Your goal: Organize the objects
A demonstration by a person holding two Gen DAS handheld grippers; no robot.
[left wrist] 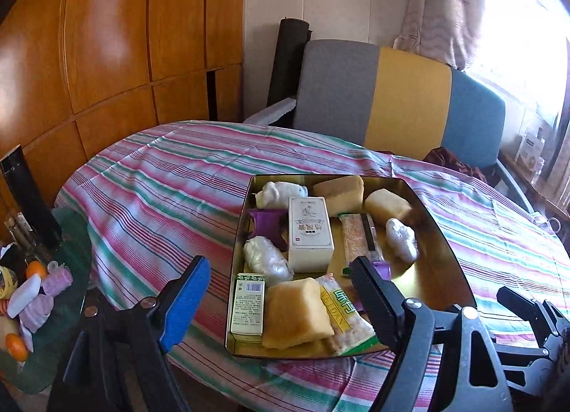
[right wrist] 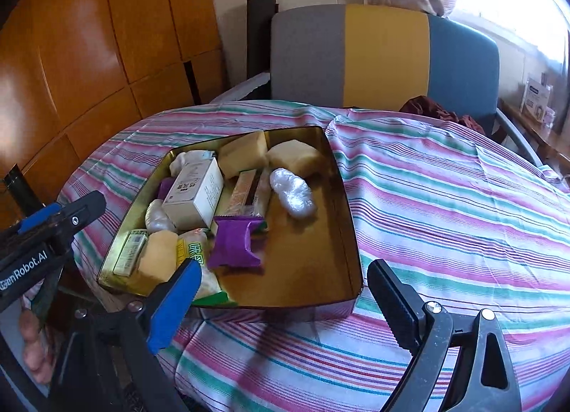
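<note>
Both hand-held grippers, left [left wrist: 281, 291] and right [right wrist: 285, 287], are spread and hold nothing. Just ahead of them we see the gold tin [right wrist: 351, 230] full of snacks; next we probably pick one.

Tin's [right wrist: 351, 233] near-right floor lies bare (snacks [right wrist: 199, 194] crowd its left).

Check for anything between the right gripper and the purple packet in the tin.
Nothing visible blocks it: the right gripper, jaws open, faces the purple packet, which lies uncovered on the gold metal tin's floor.
</note>
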